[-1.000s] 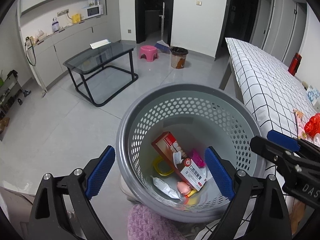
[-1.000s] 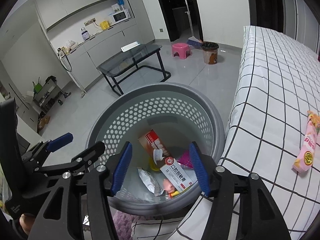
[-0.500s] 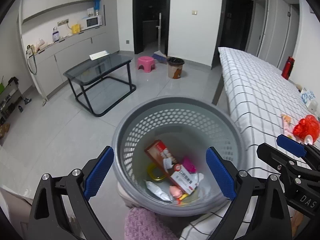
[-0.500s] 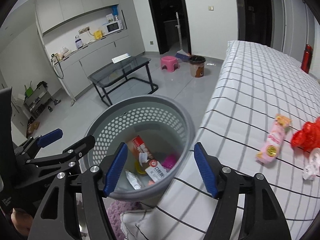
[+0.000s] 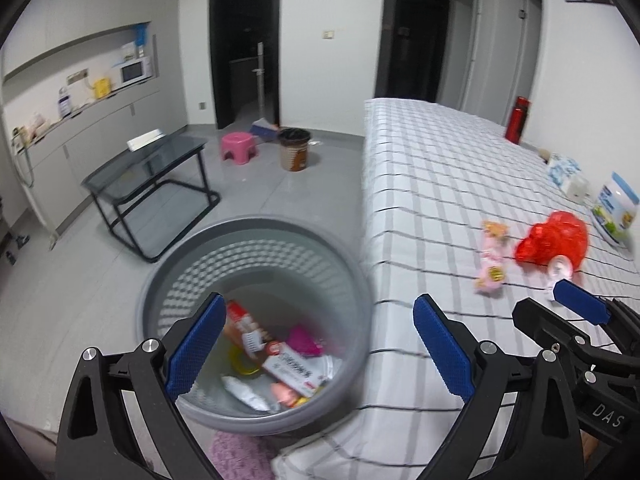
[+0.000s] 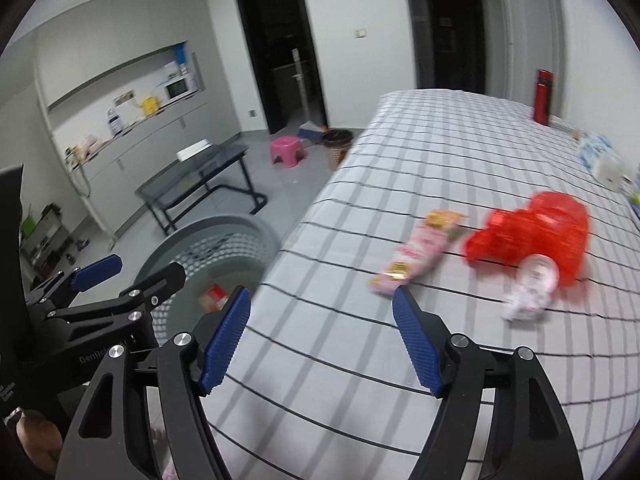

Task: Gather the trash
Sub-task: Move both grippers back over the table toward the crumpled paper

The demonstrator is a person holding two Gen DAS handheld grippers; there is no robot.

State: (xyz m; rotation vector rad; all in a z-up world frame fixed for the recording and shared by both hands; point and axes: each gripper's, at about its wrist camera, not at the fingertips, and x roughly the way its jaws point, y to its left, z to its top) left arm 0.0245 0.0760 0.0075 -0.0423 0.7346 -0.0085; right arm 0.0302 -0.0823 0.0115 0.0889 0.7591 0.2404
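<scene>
A grey perforated basket (image 5: 256, 240) stands on the floor beside the bed and holds boxes, wrappers and small scraps. My left gripper (image 5: 320, 344) hangs open above its right rim, nothing between the fingers. My right gripper (image 6: 322, 334) is over the checked bedsheet (image 6: 420, 160), its jaws opening and empty. Ahead of it lie a pink snack wrapper (image 6: 416, 254), a crumpled red plastic bag (image 6: 536, 228) and a small white bottle (image 6: 528, 288). In the left wrist view the wrapper (image 5: 490, 258) and red bag (image 5: 554, 238) lie to the right, and the right gripper's fingertip (image 5: 580, 302) shows there.
A white-blue tub (image 5: 616, 208) and a tissue pack (image 5: 564, 168) sit further along the bed. A red flask (image 6: 543, 96) stands at the far end. A glass table (image 5: 148, 168), pink stool (image 5: 238, 148) and brown bin (image 5: 295, 154) occupy the floor. A purple mat (image 5: 240, 452) lies below the basket.
Both grippers rose and swung right, from over the basket toward the bed. The right gripper's jaws widened. The wrapper, red bag and bottle came into fuller view.
</scene>
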